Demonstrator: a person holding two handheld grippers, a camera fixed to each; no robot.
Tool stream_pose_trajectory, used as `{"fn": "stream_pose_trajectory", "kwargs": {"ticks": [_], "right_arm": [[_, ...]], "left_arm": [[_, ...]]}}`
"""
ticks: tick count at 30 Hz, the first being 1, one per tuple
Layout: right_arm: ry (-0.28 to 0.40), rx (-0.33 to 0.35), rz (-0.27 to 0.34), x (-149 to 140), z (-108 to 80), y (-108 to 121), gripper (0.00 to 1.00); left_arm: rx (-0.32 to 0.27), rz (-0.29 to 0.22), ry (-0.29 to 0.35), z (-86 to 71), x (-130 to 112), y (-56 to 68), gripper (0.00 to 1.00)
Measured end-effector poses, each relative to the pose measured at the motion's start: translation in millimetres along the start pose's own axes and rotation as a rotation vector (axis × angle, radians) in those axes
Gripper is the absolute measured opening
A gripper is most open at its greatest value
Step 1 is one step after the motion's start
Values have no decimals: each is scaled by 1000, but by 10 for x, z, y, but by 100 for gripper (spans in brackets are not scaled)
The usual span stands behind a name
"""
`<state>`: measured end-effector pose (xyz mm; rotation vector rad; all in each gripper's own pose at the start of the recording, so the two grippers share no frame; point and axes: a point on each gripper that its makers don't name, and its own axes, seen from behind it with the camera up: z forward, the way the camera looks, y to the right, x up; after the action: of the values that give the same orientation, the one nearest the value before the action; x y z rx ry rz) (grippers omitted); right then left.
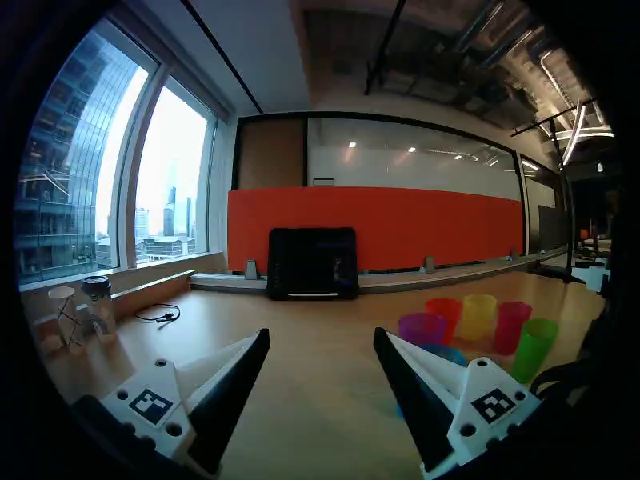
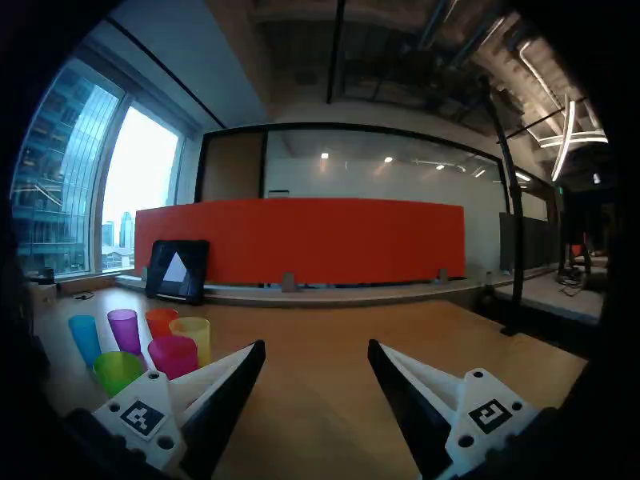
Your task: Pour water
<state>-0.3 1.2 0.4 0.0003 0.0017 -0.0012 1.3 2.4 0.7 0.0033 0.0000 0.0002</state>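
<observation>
Several coloured plastic cups stand in a cluster on the wooden table (image 1: 320, 384). In the left gripper view they sit ahead to the right: purple cup (image 1: 422, 328), orange cup (image 1: 443, 310), yellow cup (image 1: 478, 314), pink cup (image 1: 512, 324), green cup (image 1: 534, 346), and a blue cup (image 1: 444, 354) partly behind my right finger. My left gripper (image 1: 320, 334) is open and holds nothing. In the right gripper view the cluster lies ahead to the left: blue cup (image 2: 84, 336), purple cup (image 2: 124, 328), pink cup (image 2: 174, 354), green cup (image 2: 118, 370). My right gripper (image 2: 316, 346) is open and holds nothing.
A dark tablet (image 1: 312, 262) leans against the orange partition (image 1: 376, 224) at the table's far edge. By the window at the left stand a lidded cup (image 1: 98, 298) and a clear glass (image 1: 62, 310), with a black cable (image 1: 160, 314) nearby.
</observation>
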Motion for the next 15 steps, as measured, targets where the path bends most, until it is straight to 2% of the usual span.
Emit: {"fn": "stream_pose_trajectory", "kwargs": {"ticks": [15], "right_arm": [[-2, 0, 0, -6, 5, 0, 99]], "left_arm": [[0, 0, 0, -2, 2, 2, 96]]}}
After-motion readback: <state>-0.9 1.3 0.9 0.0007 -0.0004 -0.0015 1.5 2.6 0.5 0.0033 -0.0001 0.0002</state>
